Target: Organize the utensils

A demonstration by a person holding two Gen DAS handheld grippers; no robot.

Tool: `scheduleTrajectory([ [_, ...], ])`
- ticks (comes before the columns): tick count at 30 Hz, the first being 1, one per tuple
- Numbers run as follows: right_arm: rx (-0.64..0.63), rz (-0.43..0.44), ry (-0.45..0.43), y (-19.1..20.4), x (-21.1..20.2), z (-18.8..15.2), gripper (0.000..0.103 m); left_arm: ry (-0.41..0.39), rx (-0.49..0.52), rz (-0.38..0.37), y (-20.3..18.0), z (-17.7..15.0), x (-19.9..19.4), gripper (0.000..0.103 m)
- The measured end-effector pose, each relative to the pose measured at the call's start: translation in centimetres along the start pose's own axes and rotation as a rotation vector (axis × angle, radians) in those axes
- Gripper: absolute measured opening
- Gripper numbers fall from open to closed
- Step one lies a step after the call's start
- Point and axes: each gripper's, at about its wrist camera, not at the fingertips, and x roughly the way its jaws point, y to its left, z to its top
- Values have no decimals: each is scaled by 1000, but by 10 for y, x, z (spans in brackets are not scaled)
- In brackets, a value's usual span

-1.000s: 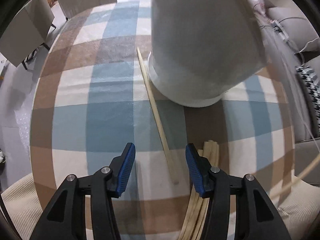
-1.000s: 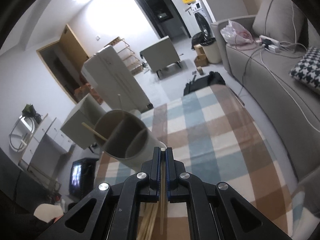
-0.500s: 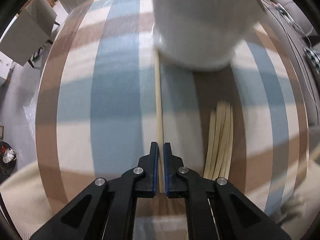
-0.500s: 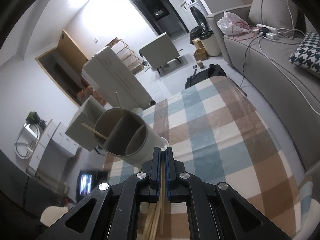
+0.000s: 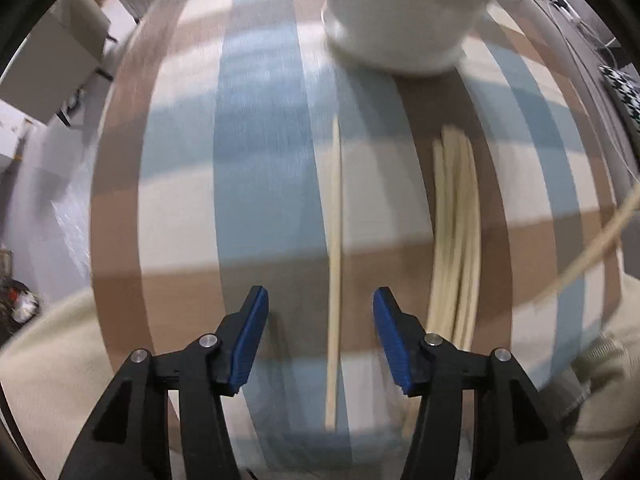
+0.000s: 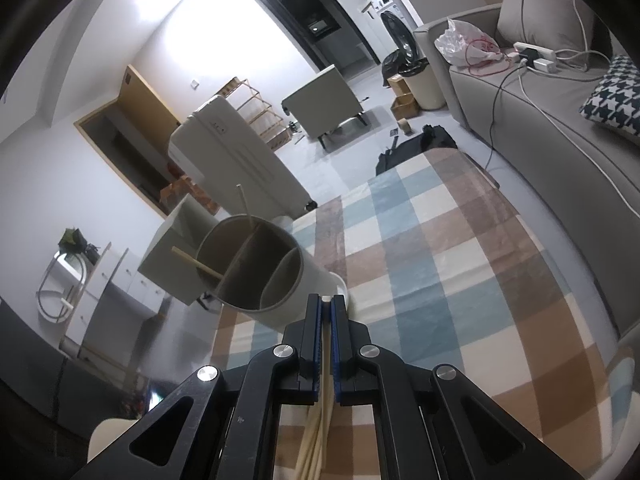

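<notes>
Item: your left claw (image 5: pixel 320 334), wide open, straddles a single chopstick (image 5: pixel 335 240) at frame centre on the counter (image 5: pixel 260 160). Right claw (image 6: pixel 326 312) pinches another chopstick (image 6: pixel 326 300) (holder (image 6: pixel 256 272) lower left). Next: probably carry to the holder.

left wrist view looks steeply down, close over the checked surface (image 5: pixel 260 160); right wrist view sits higher, facing across it into the room. both show the holder (image 5: pixel 404 20) (image 6: pixel 256 272).
</notes>
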Motion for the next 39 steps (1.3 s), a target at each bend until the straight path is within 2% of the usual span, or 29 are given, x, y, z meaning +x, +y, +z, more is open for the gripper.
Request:
scheduleTrajectory([
  [4,17,-3,4,-3,2,1,4,-7,4,58,-3,24,9,50],
  [6,23,-1,5,-4,3,1,4,-16,18,69,-5,36,10,47],
  [8,21,2,8,-4,4,1,4,-11,37,35,4,25,6,31],
  [10,15,4,12,-3,5,1,4,22,53,-25,3,25,1,2],
  [12,11,6,16,-1,6,1,4,36,69,-20,0,29,0,1],
  [14,6,4,16,-1,6,1,4,10,46,-34,6,27,-4,1],
  [16,3,-1,15,-1,5,0,4,-60,18,-73,5,28,-20,1],
  [21,-33,-7,4,7,0,-2,4,-294,1,-151,10,-7,-88,1],
  [25,-143,-25,-41,29,-8,-10,4,-380,-1,-194,20,-10,-115,1],
  [26,-167,-23,-45,35,-9,-12,4,-387,-5,-208,19,-2,-115,1],
  [27,-189,-29,-48,41,-9,-15,4,-400,-3,-219,21,-7,-122,1],
  [28,-205,-31,-47,46,-9,-17,4,-404,4,-221,8,5,-124,1],
  [32,-237,-30,-49,61,-10,-23,4,-436,-5,-253,-6,17,-139,1],
  [35,-238,-14,-70,72,-17,-21,4,-510,-23,-294,-5,23,-154,1],
  [39,-242,10,-117,89,-27,-2,4,-653,-55,-340,5,31,-199,1],
])
